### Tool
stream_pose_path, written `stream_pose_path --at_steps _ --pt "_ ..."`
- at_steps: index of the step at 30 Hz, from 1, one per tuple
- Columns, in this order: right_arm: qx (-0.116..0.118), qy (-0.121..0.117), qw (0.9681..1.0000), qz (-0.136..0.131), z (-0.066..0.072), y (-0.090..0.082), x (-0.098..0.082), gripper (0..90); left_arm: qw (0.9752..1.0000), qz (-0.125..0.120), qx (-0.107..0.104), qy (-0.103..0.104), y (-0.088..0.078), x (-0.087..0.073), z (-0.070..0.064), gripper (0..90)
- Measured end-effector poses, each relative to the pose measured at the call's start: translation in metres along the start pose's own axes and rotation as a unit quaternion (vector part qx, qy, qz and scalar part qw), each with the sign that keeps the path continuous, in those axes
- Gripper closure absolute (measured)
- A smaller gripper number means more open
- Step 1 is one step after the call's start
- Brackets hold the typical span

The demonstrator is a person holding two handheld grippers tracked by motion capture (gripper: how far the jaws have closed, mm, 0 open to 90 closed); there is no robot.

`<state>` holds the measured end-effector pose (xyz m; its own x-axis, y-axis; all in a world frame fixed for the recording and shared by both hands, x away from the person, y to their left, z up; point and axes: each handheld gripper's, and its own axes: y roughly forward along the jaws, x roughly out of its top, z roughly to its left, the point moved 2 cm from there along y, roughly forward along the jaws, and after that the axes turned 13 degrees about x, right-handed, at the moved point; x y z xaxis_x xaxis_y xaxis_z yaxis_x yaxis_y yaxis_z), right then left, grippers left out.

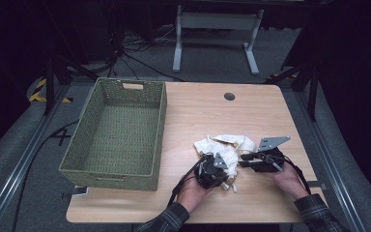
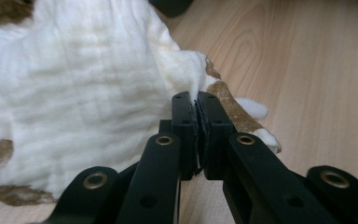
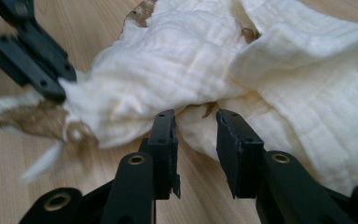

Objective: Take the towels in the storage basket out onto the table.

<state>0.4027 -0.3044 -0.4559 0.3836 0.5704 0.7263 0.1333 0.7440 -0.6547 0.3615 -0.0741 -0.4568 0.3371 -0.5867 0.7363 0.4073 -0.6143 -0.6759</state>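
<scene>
A crumpled white muslin cloth [image 1: 227, 144] with brown patches lies on the wooden table [image 1: 207, 108], near the front right. My left gripper [image 1: 221, 175] sits at the cloth's near-left side. In the left gripper view its jaws [image 2: 196, 100] are shut on a thin edge of the cloth [image 2: 84, 88]. The right gripper view also shows the left gripper [image 3: 58, 86] clamped on a corner of the cloth [image 3: 191, 60]. My right gripper [image 1: 244, 161] points left at the cloth's right side. It is open [image 3: 196, 119], with a fold of cloth just ahead of its pads.
A green woven basket [image 1: 111, 178] stands empty on the left half of the table. A round dark grommet [image 1: 229, 96] sits near the far edge. Beyond the table are a white desk frame [image 1: 217, 21] and cables on the floor.
</scene>
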Motion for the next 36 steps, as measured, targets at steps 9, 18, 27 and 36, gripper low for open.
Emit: stream_pose_path --at_steps 9,18,27,36 --pt "-0.007 -0.015 0.9998 0.014 0.000 0.012 0.004 65.8 0.9965 -0.057 0.006 -0.060 -0.023 0.003 0.026 86.7" --pt "-0.002 -0.015 0.9994 0.030 -0.001 0.023 0.010 85.5 0.9948 -0.072 0.015 -0.071 -0.030 0.003 0.035 86.7" --pt "0.004 -0.006 1.0000 -0.002 -0.002 -0.019 0.003 88.5 0.9910 -0.081 0.045 -0.097 -0.041 -0.002 0.053 86.7" --pt "-0.016 0.020 0.9997 0.004 -0.018 -0.036 -0.009 86.4 0.9908 -0.016 0.085 -0.104 -0.023 -0.015 0.067 86.5"
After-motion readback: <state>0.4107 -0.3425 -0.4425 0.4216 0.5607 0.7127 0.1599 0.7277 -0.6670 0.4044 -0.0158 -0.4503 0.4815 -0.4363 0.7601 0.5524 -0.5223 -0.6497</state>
